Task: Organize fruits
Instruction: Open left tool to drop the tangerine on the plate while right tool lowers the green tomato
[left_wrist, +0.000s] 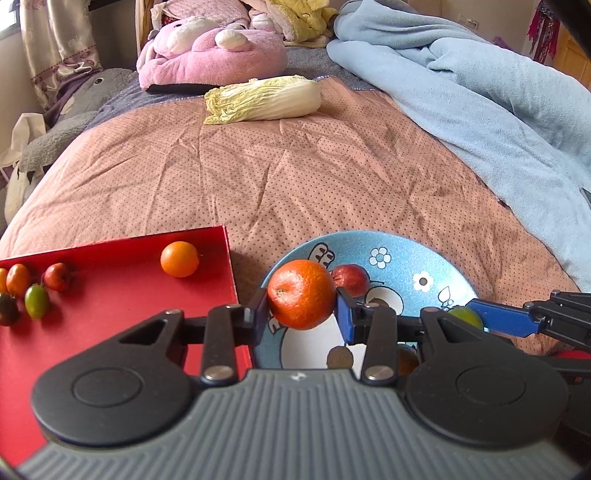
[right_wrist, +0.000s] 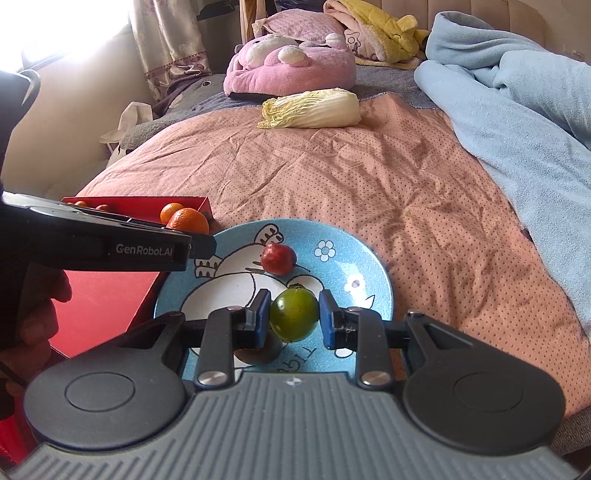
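My left gripper (left_wrist: 302, 314) is shut on a mandarin orange (left_wrist: 301, 293) and holds it over the left rim of the blue cartoon plate (left_wrist: 402, 254). My right gripper (right_wrist: 294, 318) has its pads on both sides of a green fruit (right_wrist: 294, 314) above the plate (right_wrist: 369, 273); the left pad touches it, and a thin gap shows at the right pad. A red fruit (right_wrist: 278, 258) lies on the plate, and a brown fruit (right_wrist: 258, 352) is partly hidden under my right fingers. The red tray (left_wrist: 110, 295) holds an orange (left_wrist: 180, 259) and several small fruits (left_wrist: 37, 301).
A napa cabbage (left_wrist: 264, 99) lies further back on the pink dotted bedspread (left_wrist: 295, 177). A light blue blanket (left_wrist: 498, 92) is piled on the right. Plush toys (left_wrist: 210, 51) sit at the head of the bed. The left gripper's body (right_wrist: 92, 240) crosses the right wrist view.
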